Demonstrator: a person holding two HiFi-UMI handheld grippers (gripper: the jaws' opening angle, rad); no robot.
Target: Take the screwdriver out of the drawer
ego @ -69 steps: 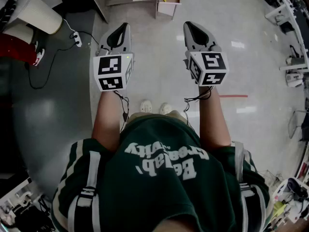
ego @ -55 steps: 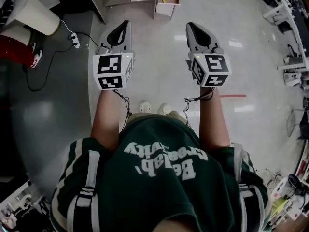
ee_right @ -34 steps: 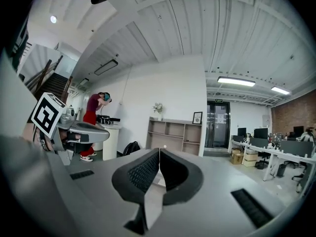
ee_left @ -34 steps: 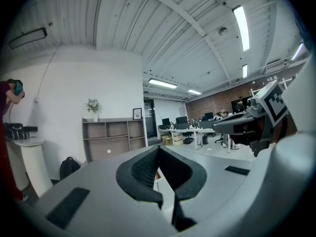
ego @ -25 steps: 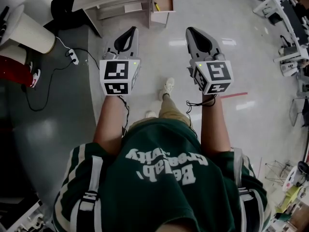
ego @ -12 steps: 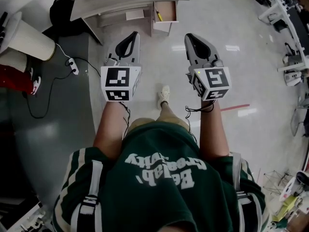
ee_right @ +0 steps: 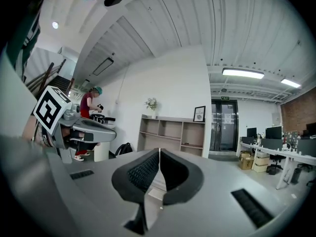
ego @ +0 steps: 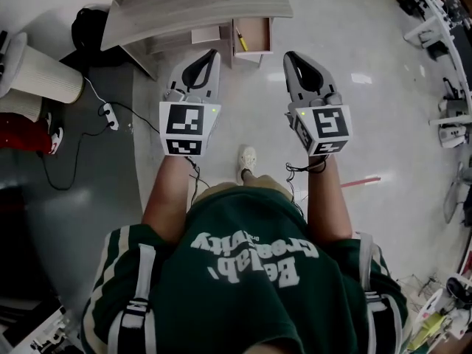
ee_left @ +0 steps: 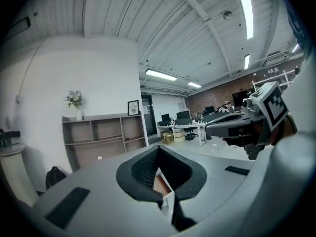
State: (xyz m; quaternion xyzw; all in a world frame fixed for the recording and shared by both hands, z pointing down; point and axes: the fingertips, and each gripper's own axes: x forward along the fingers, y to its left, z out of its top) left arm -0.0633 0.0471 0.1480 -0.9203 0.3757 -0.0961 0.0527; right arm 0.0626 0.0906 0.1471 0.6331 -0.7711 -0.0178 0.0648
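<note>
The left gripper (ego: pixel 212 54) and the right gripper (ego: pixel 289 54) are held side by side above the floor, each with its jaws pressed together on nothing. Ahead of them, the yellow screwdriver (ego: pixel 240 41) lies in the open drawer (ego: pixel 257 34) under the desk (ego: pixel 199 6).

Yellow screwdriver (ego: pixel 241 41) in drawer (ego: pixel 256 34) too small for detail, desk (ego: pixel 192 9) cut off by top edge
</note>
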